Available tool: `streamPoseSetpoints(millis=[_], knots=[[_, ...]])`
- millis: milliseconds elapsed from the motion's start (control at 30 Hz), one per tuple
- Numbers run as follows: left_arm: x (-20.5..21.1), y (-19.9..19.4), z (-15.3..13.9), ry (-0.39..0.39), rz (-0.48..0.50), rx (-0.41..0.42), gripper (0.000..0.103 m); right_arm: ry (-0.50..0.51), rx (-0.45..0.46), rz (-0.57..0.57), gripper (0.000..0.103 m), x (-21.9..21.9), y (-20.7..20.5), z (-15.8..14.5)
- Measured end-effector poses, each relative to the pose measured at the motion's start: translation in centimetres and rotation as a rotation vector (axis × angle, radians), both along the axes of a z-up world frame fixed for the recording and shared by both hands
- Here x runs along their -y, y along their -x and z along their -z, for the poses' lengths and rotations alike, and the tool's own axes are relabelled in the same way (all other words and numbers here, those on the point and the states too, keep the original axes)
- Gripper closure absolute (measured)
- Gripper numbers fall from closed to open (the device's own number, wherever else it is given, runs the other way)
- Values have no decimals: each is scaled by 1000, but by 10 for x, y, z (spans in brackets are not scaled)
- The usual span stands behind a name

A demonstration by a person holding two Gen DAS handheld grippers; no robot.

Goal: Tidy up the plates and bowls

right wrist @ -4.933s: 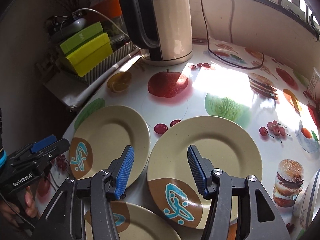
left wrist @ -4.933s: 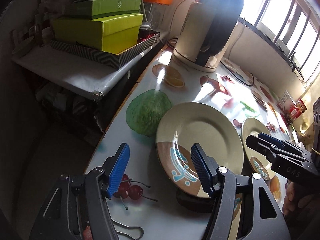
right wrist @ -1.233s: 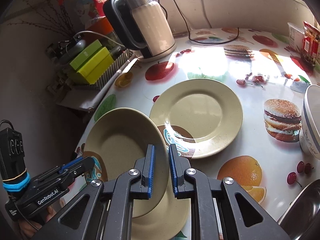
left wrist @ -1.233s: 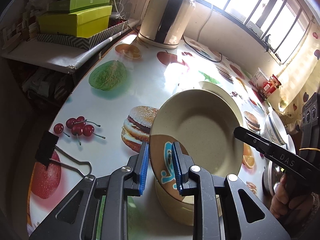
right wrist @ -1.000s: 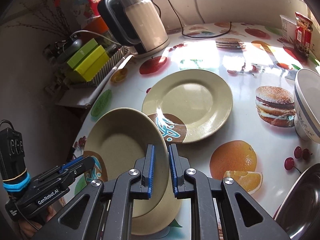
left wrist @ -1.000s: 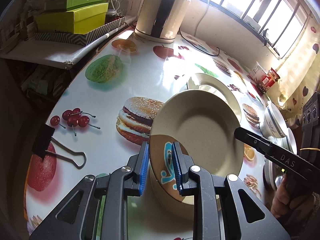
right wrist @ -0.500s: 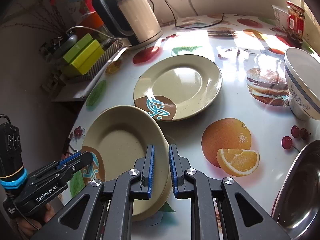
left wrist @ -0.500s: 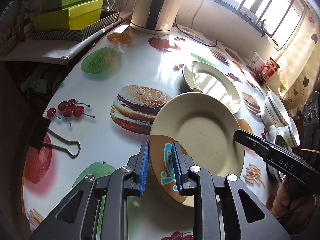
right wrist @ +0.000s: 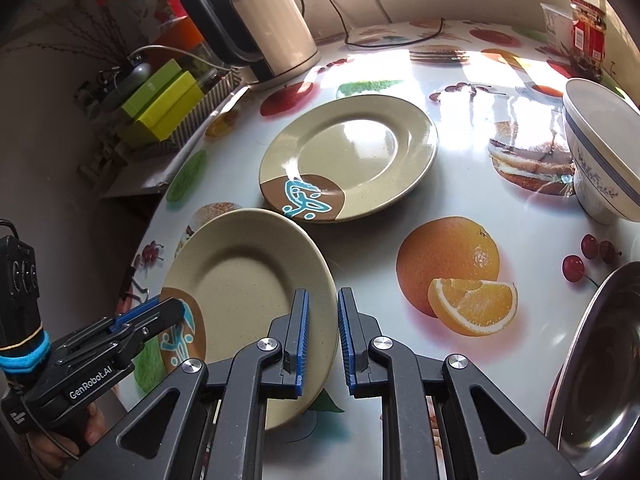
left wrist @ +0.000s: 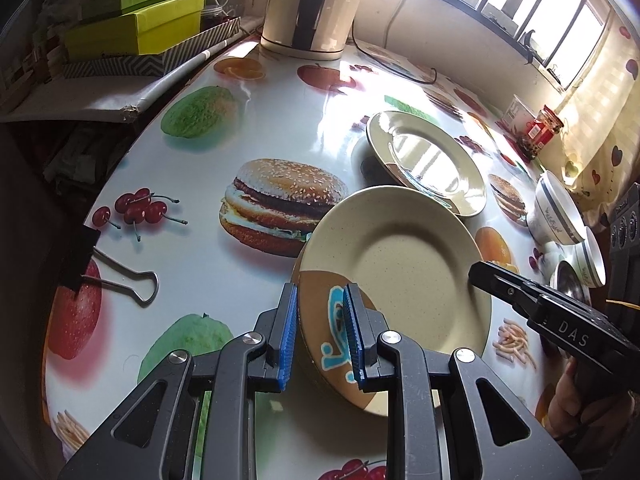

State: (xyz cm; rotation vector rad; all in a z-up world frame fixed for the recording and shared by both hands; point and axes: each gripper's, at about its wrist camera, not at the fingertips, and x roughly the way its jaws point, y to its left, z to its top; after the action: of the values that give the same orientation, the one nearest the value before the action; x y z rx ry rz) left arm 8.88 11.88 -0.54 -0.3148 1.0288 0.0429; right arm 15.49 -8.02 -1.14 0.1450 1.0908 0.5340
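Note:
A beige plate with a brown and teal patch (left wrist: 404,272) (right wrist: 248,280) is held between both grippers, just above the table. My left gripper (left wrist: 322,334) is shut on its patterned rim; it also shows in the right wrist view (right wrist: 160,312). My right gripper (right wrist: 322,340) is shut on the opposite rim; it also shows in the left wrist view (left wrist: 486,274). A second matching plate (left wrist: 428,160) (right wrist: 352,156) lies flat on the table beyond it. White bowls with blue bands (left wrist: 556,212) (right wrist: 600,160) stand at the right.
An electric kettle (right wrist: 260,24) stands at the back with its cord. Green boxes (left wrist: 140,24) sit on a shelf at the left. A binder clip (left wrist: 104,268) lies near the left edge. A steel bowl (right wrist: 600,368) is at the near right. Jars (right wrist: 584,36) stand by the window.
Both grippers carried the held plate right and forward, away from the stack under it and closer to the flat plate. The bowls have come nearer in view.

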Motion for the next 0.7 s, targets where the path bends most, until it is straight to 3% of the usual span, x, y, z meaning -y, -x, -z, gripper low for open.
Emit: streamPoseSetpoints(millis=[700], knots=[[0, 0, 2, 0, -4, -7, 77, -5, -5, 2, 86, -1, 1, 3]])
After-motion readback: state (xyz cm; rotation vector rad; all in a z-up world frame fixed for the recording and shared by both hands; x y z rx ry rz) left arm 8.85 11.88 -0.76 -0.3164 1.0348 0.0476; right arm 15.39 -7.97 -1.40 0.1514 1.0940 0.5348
